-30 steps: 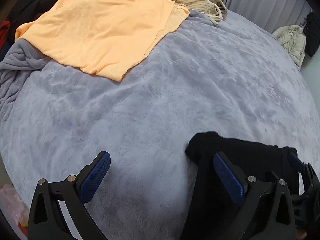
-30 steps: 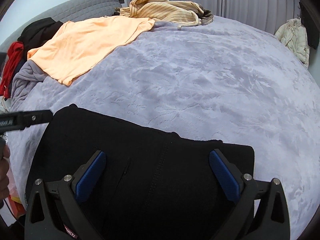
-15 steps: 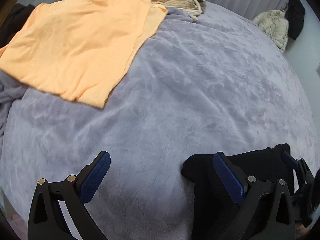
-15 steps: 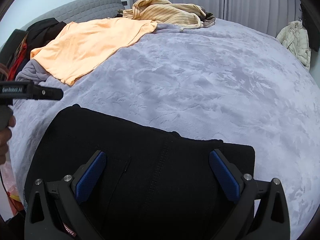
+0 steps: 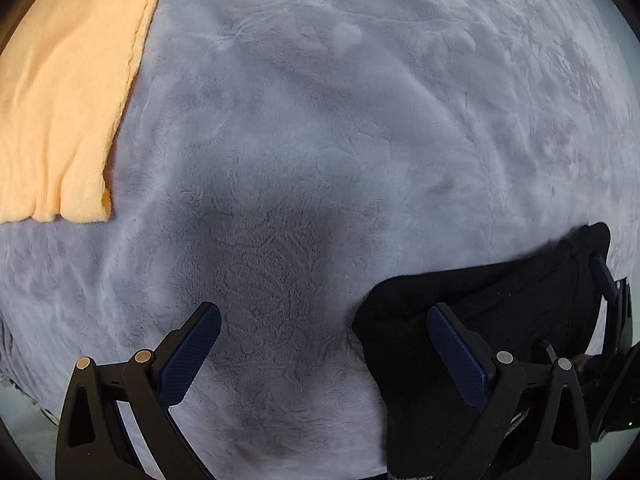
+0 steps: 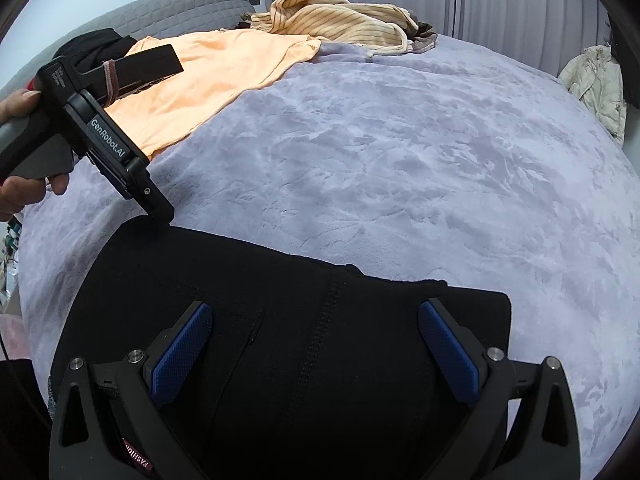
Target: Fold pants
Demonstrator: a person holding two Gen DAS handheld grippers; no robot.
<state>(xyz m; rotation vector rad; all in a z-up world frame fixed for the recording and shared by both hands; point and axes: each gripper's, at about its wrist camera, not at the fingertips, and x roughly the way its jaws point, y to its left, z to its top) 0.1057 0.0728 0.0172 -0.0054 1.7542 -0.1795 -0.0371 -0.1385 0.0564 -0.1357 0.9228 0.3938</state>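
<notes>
Black pants (image 6: 304,344) lie folded flat on the grey plush blanket (image 6: 400,160), filling the lower half of the right wrist view. My right gripper (image 6: 316,332) hovers open over their middle, jaws wide apart and empty. In the left wrist view the pants (image 5: 500,308) show at lower right. My left gripper (image 5: 324,344) is open and tipped down close to the blanket (image 5: 320,120); one finger is over the pants' left corner, the other over bare blanket. The left gripper's body (image 6: 108,144), held by a hand (image 6: 20,192), points down at that corner in the right wrist view.
An orange shirt (image 6: 208,76) lies spread at the far left of the bed, its edge (image 5: 60,100) close to the left gripper. A striped beige garment (image 6: 340,20) is heaped at the back. Dark clothes (image 6: 96,46) sit by the grey headboard. A pale jacket (image 6: 596,80) hangs at right.
The left gripper has tipped downward and moved closer to the blanket at the pants' left corner. The right gripper has stayed over the pants, still open.
</notes>
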